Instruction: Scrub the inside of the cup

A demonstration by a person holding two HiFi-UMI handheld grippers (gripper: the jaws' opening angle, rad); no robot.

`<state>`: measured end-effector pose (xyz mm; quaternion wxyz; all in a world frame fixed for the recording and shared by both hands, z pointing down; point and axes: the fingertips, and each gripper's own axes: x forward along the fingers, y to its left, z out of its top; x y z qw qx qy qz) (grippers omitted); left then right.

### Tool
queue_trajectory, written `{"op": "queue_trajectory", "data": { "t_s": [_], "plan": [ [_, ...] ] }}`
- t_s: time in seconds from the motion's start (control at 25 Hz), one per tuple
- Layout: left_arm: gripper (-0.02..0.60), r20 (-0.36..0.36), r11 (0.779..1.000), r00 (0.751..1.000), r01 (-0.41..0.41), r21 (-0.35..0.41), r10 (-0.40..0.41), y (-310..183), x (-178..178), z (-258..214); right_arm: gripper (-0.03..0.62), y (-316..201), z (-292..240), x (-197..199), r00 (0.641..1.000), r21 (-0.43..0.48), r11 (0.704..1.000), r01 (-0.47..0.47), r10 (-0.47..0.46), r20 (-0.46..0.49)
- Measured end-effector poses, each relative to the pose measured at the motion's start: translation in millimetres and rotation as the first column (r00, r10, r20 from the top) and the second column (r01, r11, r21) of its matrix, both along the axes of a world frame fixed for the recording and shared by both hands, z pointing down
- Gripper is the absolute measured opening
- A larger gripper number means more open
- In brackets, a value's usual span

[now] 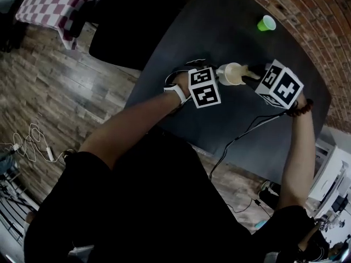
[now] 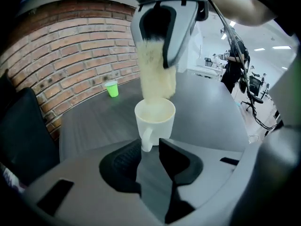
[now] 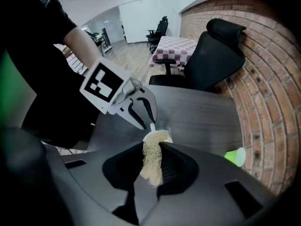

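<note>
1. My left tongs point(image 2: 149, 145) are clamped on the handle of the white cup point(image 2: 155, 119). The handle sits between the two jaws at the lower middle of the left gripper view.
2. The cup stands mouth up there. In the head view it is at the centre, between the two marker cubes and over the dark bench point(image 1: 219, 26). I cannot tell whether its base touches the bench.
3. My right tongs point(image 3: 153, 149) are closed on a pale, fibrous scrubber point(image 3: 151, 166), which is pinched between the jaws.
4. In the left gripper view the scrubber hangs down from the top of the frame, and its lower end is inside the cup's mouth.
5. A small green cup point(image 1: 266, 23) stands well apart at the upper right of the head view, near the brick wall point(image 2: 70, 46).
</note>
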<state>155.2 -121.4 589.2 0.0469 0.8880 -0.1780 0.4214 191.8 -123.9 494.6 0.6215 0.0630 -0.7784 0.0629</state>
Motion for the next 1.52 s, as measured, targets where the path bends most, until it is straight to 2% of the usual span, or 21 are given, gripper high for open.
{"op": "queue_trajectory", "data": {
  "t_s": [0.08, 0.16, 0.32, 0.44, 0.56, 0.64, 0.76, 0.84, 0.92, 1.04, 1.2, 1.28, 1.4, 1.52],
  "plan": [
    [0.127, 0.000, 1.000, 1.000, -0.001, -0.003, 0.001, 3.4, -3.6, 1.6, 0.091, -6.0, -24.6, -2.7, 0.998, 0.067, 0.996, -0.055, 0.052, 0.042],
    [0.127, 0.002, 1.000, 1.000, 0.000, -0.003, 0.000, 4.5, -5.5, 2.8, 0.091, -8.7, -29.1, -4.1, 0.992, 0.097, 0.988, -0.117, 0.111, 0.065],
    [0.127, 0.012, 1.000, 1.000, -0.004, -0.001, 0.004, 4.6, -6.1, 3.4, 0.091, 2.6, 22.0, -5.3, 0.976, 0.021, 0.976, -0.218, 0.218, 0.009],
    [0.127, 0.020, 1.000, 1.000, -0.004, -0.004, 0.004, 4.6, -7.1, 3.3, 0.091, -0.1, 52.6, -7.9, 0.939, 0.021, 0.939, -0.343, 0.343, 0.007],
    [0.127, 0.024, 1.000, 1.000, 0.004, -0.008, -0.004, 5.1, -8.2, 4.7, 0.091, -6.3, 68.0, -7.7, 0.906, 0.050, 0.905, -0.422, 0.423, -0.009],
    [0.127, 0.027, 1.000, 1.000, 0.007, -0.008, -0.006, 6.5, -7.4, 5.3, 0.091, -7.7, 79.3, -7.1, 0.900, 0.073, 0.899, -0.432, 0.435, -0.038],
    [0.127, 0.029, 1.000, 1.000, 0.001, -0.005, 0.000, 10.5, -3.9, 5.1, 0.091, -5.4, 95.5, -5.8, 0.906, 0.095, 0.909, -0.406, 0.414, -0.089],
    [0.127, 0.032, 1.000, 0.999, -0.003, -0.004, 0.003, 12.5, -2.4, 4.8, 0.091, -4.1, 102.1, -4.2, 0.905, 0.095, 0.909, -0.405, 0.413, -0.099],
    [0.127, 0.034, 1.000, 0.999, -0.006, 0.000, 0.006, 13.6, -1.4, 4.5, 0.091, -2.4, 103.1, -2.1, 0.894, 0.085, 0.898, -0.432, 0.439, -0.092],
    [0.127, 0.027, 1.000, 1.000, -0.009, 0.004, 0.008, 15.6, -1.4, 3.5, 0.091, 4.2, 97.3, -4.8, 0.866, 0.022, 0.867, -0.497, 0.498, -0.048],
    [0.127, 0.018, 1.000, 1.000, -0.011, 0.000, 0.011, 21.9, -2.6, 3.7, 0.091, 14.4, 78.4, -17.8, 0.796, -0.140, 0.793, -0.593, 0.604, 0.051],
    [0.127, 0.019, 1.000, 1.000, -0.013, -0.004, 0.013, 24.4, -2.2, 4.3, 0.091, 14.5, 61.8, -20.2, 0.769, -0.190, 0.771, -0.608, 0.631, 0.103],
    [0.127, 0.020, 1.000, 1.000, -0.013, -0.006, 0.013, 25.3, -0.7, 3.7, 0.091, 9.1, 26.6, -14.4, 0.750, -0.198, 0.770, -0.607, 0.637, 0.178],
    [0.127, 0.012, 1.000, 1.000, -0.013, -0.004, 0.013, 25.5, 1.6, 2.5, 0.091, 1.7, -1.7, -3.6, 0.778, -0.112, 0.804, -0.583, 0.593, 0.208]
  ]
}}
